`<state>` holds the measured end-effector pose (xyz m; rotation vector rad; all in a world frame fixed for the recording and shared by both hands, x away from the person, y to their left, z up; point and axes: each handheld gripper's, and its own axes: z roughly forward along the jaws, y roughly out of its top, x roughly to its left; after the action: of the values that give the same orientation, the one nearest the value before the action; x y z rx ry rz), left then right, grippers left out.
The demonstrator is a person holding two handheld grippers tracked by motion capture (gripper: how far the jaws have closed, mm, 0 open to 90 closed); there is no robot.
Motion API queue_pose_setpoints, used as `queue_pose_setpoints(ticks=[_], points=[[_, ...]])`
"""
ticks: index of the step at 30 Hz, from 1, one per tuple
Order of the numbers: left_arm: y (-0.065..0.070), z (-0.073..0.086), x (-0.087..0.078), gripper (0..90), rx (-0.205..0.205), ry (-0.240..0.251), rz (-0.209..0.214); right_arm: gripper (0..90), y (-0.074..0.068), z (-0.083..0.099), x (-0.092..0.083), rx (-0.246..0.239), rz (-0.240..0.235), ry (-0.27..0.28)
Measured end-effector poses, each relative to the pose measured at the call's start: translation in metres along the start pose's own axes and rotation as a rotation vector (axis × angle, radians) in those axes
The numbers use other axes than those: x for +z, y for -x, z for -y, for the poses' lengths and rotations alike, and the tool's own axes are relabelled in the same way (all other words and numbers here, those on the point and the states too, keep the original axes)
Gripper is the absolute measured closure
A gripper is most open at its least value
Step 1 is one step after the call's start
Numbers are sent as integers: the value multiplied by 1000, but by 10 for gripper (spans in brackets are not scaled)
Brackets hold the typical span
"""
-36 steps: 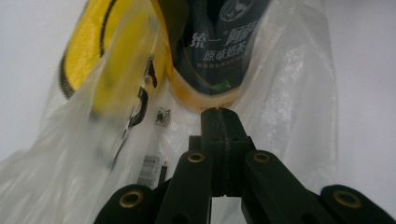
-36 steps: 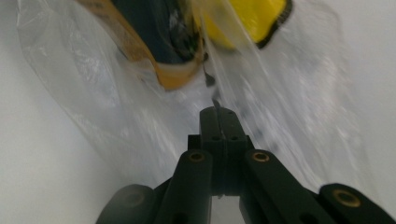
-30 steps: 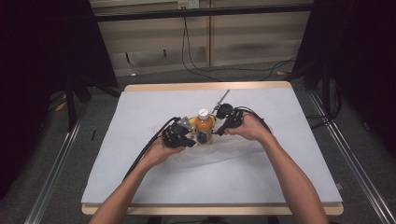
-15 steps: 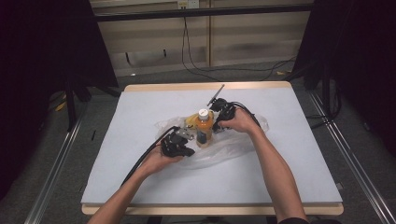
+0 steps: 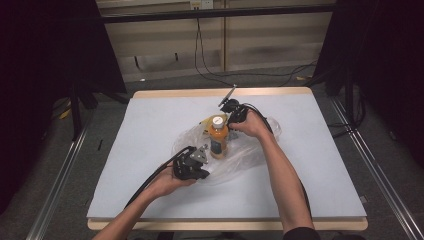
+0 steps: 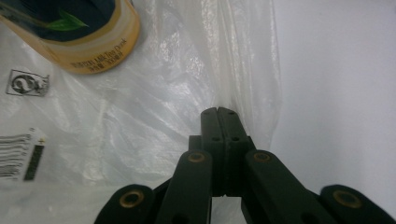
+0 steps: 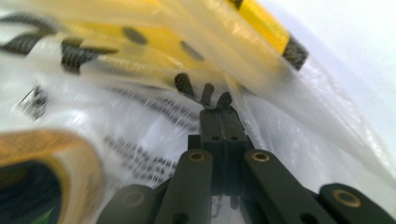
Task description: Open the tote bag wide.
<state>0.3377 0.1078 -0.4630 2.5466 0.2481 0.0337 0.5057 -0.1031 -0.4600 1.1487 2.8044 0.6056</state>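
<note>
From the high view, a crinkled clear plastic bag lies spread near the middle of the pale grey table top. An orange drink bottle with a white cap and a dark label stands upright in the bag's middle. The left gripper sits at the bag's near left edge, held in the person's left hand, its black cable trailing toward the near left. The right gripper is at the far side of the bag, just right of the bottle's cap, with the right hand wrapped round it. Something yellow peeks out just left of the cap.

Over to the left gripper view: the left gripper has its black jaws pressed together with a fold of the plastic bag pinched between them. The bottle, base toward the camera, shows at upper left behind the film, small printed labels show at left, and bare table runs down the right.

Now the right gripper view: the right gripper is also clamped tight on the bag's film, which bunches at the tips. A yellow packet with black markings lies beyond, blurred through the plastic, and the bottle's orange body looms at lower left.
</note>
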Motion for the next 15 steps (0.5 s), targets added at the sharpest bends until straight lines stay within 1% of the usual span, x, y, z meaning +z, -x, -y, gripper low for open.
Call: queue_pose_setpoints(ticks=[1, 2, 3, 4, 5, 6, 8, 9, 10, 11, 12, 13, 14, 15], points=[[0, 1, 0, 900, 1, 6, -2, 900, 1, -1, 1, -1, 2, 6], [0, 3, -1, 900, -5, 15, 4, 900, 1, -3, 1, 17, 10, 9], [-2, 4, -2, 900, -4, 11, 13, 900, 2, -4, 2, 16, 22, 14], [-3, 5, -3, 900, -7, 3, 37, 900, 2, -5, 3, 16, 26, 17], [-3, 6, -3, 900, -11, 14, 15, 900, 3, -6, 3, 16, 35, 19], [-3, 7, -3, 900, -13, 23, 10, 900, 2, -6, 3, 25, 41, 26], [-4, 9, -4, 900, -12, 25, 8, 900, 3, -6, 4, 22, 54, 31], [-4, 10, -4, 900, -17, 33, 5, 900, 3, -6, 4, 31, 57, 33], [-4, 11, -5, 900, -20, 29, 3, 900, 1, -6, 4, 31, 63, 32], [-6, 11, -6, 900, -24, 27, 23, 900, 1, -7, 4, 14, 74, 33], [-6, 12, -5, 900, -29, 42, 5, 900, -1, -7, 4, 8, 84, 30], [-6, 13, -6, 900, -32, 39, 5, 900, -2, -6, 3, 17, 80, 26], [-7, 14, -6, 900, -39, 48, 9, 900, -2, -5, 3, 22, 72, 28], [-8, 16, -7, 900, -46, 70, 17, 900, -3, -4, 3, 25, 61, 36]])
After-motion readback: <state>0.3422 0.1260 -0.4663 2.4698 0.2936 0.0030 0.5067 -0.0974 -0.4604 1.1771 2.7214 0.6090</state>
